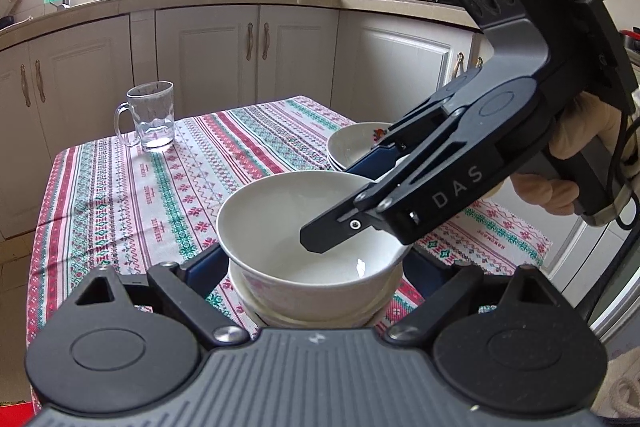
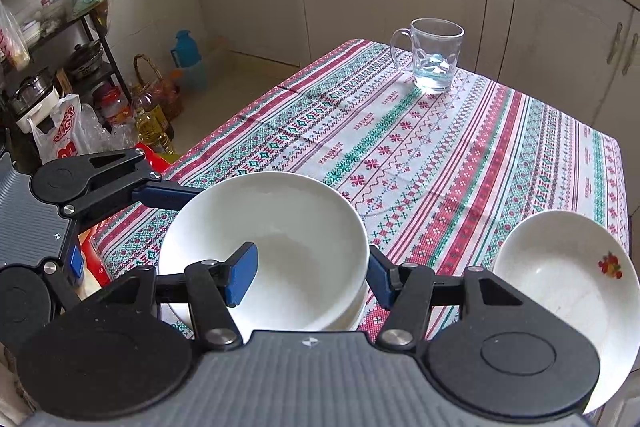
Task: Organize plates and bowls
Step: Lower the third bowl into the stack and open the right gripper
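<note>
A plain white bowl (image 1: 304,227) (image 2: 272,231) sits on top of a stack of bowls (image 1: 312,311) near the table's front edge. My left gripper (image 1: 316,267) is open, its fingers on either side of the stack below the top bowl. My right gripper (image 2: 310,277) (image 1: 320,235) is open, one blue pad (image 2: 242,275) inside the top bowl and the other outside its rim. A second stack of shallow white bowls (image 1: 356,143) with a fruit print (image 2: 560,291) stands to the right.
A glass mug (image 1: 150,117) (image 2: 434,57) with a little water stands at the far side of the patterned tablecloth (image 1: 132,187). Kitchen cabinets and a cluttered counter lie beyond. A rack, bags and bottles stand on the floor (image 2: 120,87).
</note>
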The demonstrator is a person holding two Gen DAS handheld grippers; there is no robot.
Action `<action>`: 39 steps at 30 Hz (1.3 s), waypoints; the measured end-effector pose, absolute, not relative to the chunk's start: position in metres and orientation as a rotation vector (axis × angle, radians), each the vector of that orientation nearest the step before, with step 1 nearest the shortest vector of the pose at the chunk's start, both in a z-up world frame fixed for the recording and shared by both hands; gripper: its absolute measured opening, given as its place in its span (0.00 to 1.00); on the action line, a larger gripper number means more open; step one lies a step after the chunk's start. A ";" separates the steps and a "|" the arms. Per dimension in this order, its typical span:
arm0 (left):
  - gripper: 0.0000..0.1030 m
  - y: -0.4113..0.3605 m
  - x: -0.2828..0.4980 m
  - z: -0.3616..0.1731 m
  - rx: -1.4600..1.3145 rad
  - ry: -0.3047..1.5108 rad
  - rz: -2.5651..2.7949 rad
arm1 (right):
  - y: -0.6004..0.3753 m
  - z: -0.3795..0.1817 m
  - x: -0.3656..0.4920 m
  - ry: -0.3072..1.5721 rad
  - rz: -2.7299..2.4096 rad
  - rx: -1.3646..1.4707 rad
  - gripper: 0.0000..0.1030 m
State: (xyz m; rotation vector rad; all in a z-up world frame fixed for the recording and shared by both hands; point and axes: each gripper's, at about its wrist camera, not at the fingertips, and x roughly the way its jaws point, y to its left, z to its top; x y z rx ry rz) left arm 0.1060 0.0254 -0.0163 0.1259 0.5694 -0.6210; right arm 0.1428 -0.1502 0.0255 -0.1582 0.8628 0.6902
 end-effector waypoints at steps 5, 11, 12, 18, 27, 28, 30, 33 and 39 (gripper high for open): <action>0.91 0.024 0.108 -0.021 0.128 0.585 -0.624 | -0.152 0.021 0.140 0.851 0.688 -0.153 0.63; 0.91 0.026 0.111 -0.024 0.122 0.600 -0.626 | -0.152 0.020 0.138 0.839 0.687 -0.151 0.64; 0.91 0.026 0.111 -0.024 0.123 0.600 -0.627 | -0.152 0.020 0.138 0.838 0.686 -0.152 0.64; 0.92 0.027 0.112 -0.025 0.119 0.602 -0.635 | -0.150 0.018 0.134 0.825 0.684 -0.180 0.67; 0.95 0.030 0.110 -0.027 0.149 0.607 -0.637 | -0.153 0.018 0.129 0.799 0.681 -0.158 0.86; 0.95 0.031 0.109 -0.027 0.149 0.611 -0.636 | -0.154 0.018 0.128 0.794 0.678 -0.154 0.88; 0.95 0.033 0.107 -0.028 0.148 0.615 -0.640 | -0.158 0.018 0.124 0.782 0.671 -0.145 0.90; 0.95 0.035 0.105 -0.028 0.152 0.618 -0.640 | -0.165 0.016 0.117 0.770 0.662 -0.141 0.94; 0.97 0.043 0.101 -0.031 0.147 0.622 -0.629 | -0.181 0.016 0.095 0.717 0.672 -0.116 0.99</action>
